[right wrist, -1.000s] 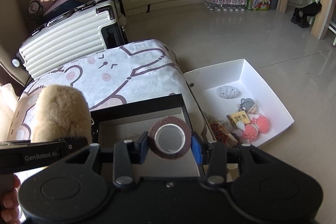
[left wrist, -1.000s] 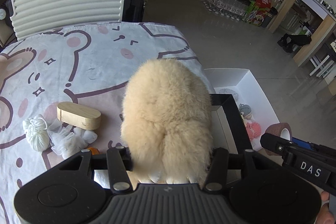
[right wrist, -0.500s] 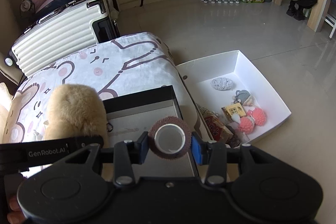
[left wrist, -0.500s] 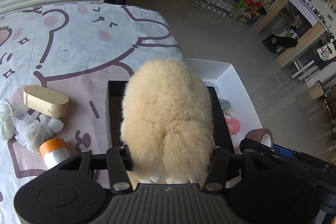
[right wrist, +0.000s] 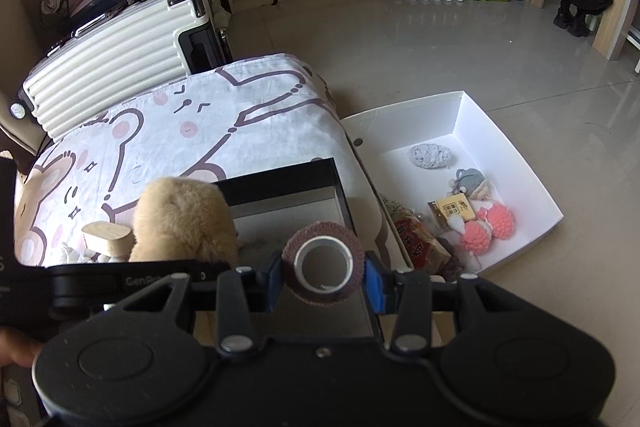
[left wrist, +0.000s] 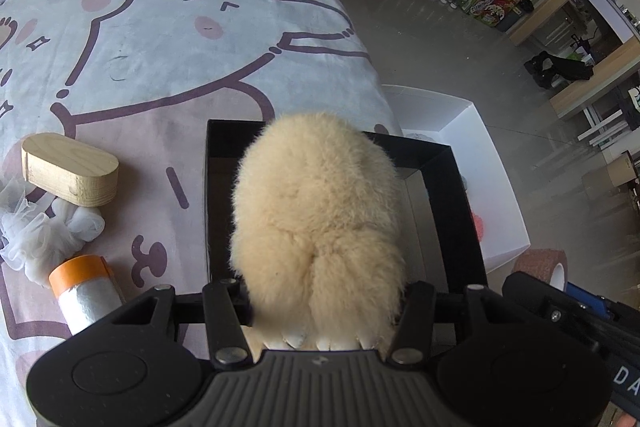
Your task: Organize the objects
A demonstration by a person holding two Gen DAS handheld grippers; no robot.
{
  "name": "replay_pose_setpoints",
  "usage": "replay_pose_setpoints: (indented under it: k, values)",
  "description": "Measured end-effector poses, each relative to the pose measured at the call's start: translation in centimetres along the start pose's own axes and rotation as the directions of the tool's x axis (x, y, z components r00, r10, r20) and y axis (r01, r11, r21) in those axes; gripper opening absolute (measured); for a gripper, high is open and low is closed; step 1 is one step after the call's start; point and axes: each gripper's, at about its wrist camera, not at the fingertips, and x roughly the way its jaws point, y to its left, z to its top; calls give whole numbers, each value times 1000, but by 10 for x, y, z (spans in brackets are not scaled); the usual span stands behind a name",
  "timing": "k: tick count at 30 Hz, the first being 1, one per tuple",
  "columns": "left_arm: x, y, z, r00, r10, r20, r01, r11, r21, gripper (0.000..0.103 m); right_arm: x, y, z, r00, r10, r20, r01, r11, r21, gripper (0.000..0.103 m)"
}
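A black box sits open on the bear-print sheet, close to the sheet's edge. Its gray floor shows, and no loose things can be seen lying in it. The left gripper is squeezed tight on a fluffy tan toy and holds it over the left part of the black box. The toy is so big that it hides much of the box floor in the left view. The right gripper is closed on a dark red tape roll, with its blue pads pressing each side. The roll's hole faces the camera, and the roll hangs over the near end of the black box. Down on the floor, just beside the sheet, lies a white box. In it are a gray lump, a small gray toy, a little yellow packet, two pink fuzzy balls and a red-brown packet. On the sheet, left of the black box, are a wooden block, some white net stuff and a roll with an orange end. A white suitcase stands behind the sheet.
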Motion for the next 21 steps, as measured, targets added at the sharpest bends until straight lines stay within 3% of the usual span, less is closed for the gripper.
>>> replay_pose_setpoints:
  k: [2, 11, 13, 15, 21]
  values:
    - [3, 4, 1, 1000, 24, 0, -24, 1000, 2, 52, 3, 0, 0, 1000, 7, -9, -7, 1000, 5, 43]
    - [-2, 9, 5, 1000, -11, 4, 11, 1000, -5, 60, 15, 8, -1, 999, 31, -39, -31, 1000, 5, 43]
    - [-11, 7, 5, 1000, 7, 27, -7, 1000, 2, 74, 15, 7, 0, 999, 18, -34, -17, 1000, 16, 43]
    - [-20, 6, 5, 998, 3, 55, -4, 1000, 29, 77, 14, 2, 2, 1000, 6, -26, -5, 999, 48, 43]
    - [-38, 7, 4, 994, 50, 98, -56, 997, 60, 78, 21, 4, -2, 998, 13, -62, -9, 998, 63, 43]
